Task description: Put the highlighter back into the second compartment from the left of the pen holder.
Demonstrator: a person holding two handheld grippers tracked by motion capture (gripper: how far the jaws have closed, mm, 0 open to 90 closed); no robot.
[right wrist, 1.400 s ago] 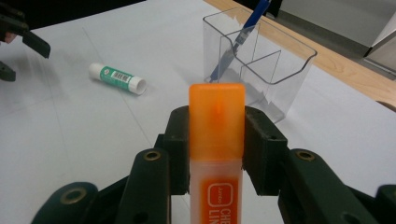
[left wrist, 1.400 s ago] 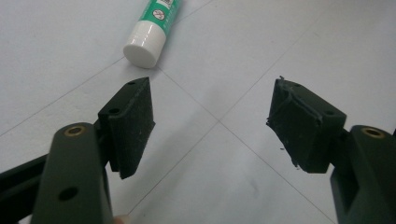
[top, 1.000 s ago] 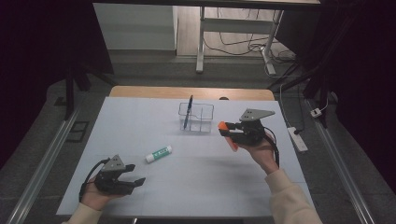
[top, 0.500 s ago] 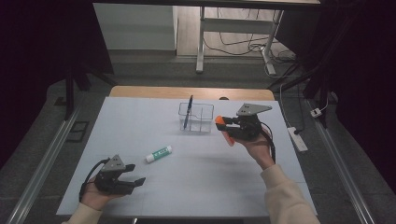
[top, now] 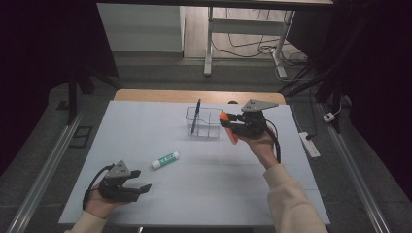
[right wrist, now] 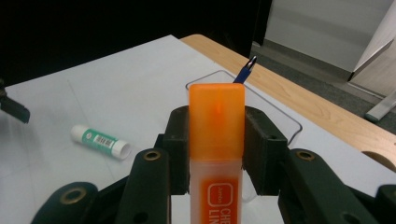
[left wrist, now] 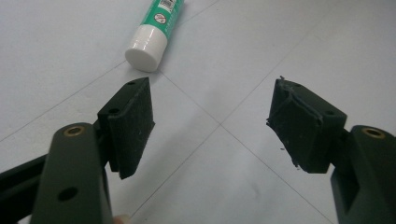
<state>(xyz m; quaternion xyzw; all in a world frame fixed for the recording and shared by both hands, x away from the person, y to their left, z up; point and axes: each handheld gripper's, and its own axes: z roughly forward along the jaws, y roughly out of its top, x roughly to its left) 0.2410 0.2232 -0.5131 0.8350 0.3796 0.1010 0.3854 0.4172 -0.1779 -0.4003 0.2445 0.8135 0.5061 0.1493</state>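
From the high view, your right gripper [top: 227, 127] carries the orange highlighter [top: 228, 130] just beside the clear organizer [top: 204, 122]; level it over an empty compartment. In the left gripper view, your jaws stand released near the glue stick [left wrist: 156, 29]. In the right gripper view, the pads [right wrist: 180, 147] clamp the highlighter; tip it upright before letting go.

A lab-like recording room: a white-covered table [top: 145, 126] sits at frame centre, dark curtains [top: 43, 58] fill both sides, and loose cables [top: 252, 46] with a power strip [top: 309, 144] lie on the floor at right.
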